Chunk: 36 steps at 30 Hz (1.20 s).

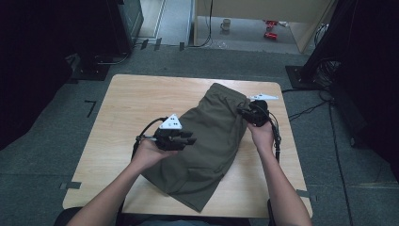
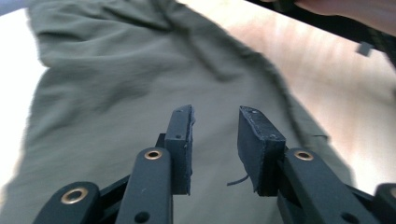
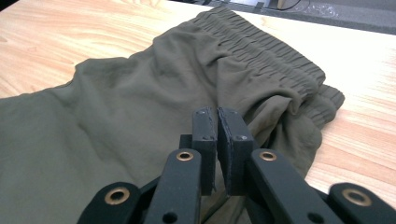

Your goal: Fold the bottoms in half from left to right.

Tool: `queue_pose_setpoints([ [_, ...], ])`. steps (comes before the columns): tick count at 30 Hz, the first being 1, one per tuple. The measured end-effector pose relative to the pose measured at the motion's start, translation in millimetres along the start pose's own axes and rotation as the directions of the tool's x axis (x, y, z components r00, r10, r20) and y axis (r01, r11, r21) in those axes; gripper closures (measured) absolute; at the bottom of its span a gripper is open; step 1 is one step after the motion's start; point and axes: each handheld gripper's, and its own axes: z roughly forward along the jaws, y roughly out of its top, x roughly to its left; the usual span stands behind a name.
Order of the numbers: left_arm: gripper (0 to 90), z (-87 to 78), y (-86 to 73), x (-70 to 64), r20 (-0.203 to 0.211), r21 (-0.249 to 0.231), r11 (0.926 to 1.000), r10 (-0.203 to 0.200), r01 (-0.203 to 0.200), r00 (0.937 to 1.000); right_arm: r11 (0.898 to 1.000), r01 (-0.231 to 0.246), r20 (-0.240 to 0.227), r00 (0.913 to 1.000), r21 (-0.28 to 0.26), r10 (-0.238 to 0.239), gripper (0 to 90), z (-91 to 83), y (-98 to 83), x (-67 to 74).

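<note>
A pair of olive-green shorts point(image 1: 207, 141) lies flat on the wooden table point(image 1: 131, 99), its elastic waistband point(image 3: 266, 60) at the far end. My left gripper point(image 1: 190, 137) hovers over the left side of the shorts point(image 2: 116, 93). In the left gripper view this gripper point(image 2: 215, 116) is open, with a gap between its pads and only cloth below. My right gripper point(image 1: 242, 110) sits at the right edge of the shorts point(image 3: 116, 107), near the waistband. Seen in its own view, the right gripper point(image 3: 217, 114) has its pads pressed together just above the cloth, and no fabric is visibly caught between them.
Bare wood lies to the left of the shorts and along the right edge point(image 1: 282, 141). Grey carpet surrounds the table. A black equipment stand point(image 1: 310, 70) with cables is at the far right, and a mug point(image 1: 226, 24) and red items point(image 1: 270, 28) sit on the floor far back.
</note>
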Motion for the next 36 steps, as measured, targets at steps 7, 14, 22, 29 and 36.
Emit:
queue_pose_setpoints([
  [7, 70.0, -1.3, -4.7, 25.2, -0.030, -0.008, 0.9998, -0.019, 0.019, 0.9994, 1.000, -0.005, -0.017, 0.9999, -0.013, 0.004, 79.5, -0.8, -15.6, 5.8],
  [14, 67.3, 3.6, -12.4, 46.7, -0.061, -0.001, 0.9983, -0.059, 0.059, 0.9964, 1.000, -0.007, -0.049, 0.9988, -0.002, 0.007, 76.3, -0.5, -28.0, 13.9],
  [22, 55.3, 19.3, -21.2, 72.0, -0.081, 0.037, 0.9932, -0.107, 0.111, 0.9909, 1.000, 0.020, -0.092, 0.9956, 0.023, -0.018, 68.7, 5.7, -45.4, 28.5],
  [29, 52.0, 37.0, -36.1, 84.6, -0.061, 0.088, 0.9832, -0.155, 0.160, 0.9860, 0.998, -0.008, -0.086, 0.9962, 0.062, 0.013, 60.2, 12.6, -60.3, 23.0],
  [36, 51.3, 43.8, -45.7, 88.0, -0.060, 0.099, 0.9848, -0.137, 0.142, 0.9887, 0.994, 0.004, -0.046, 0.9989, 0.108, 0.001, 55.9, 14.8, -68.6, 15.5],
])
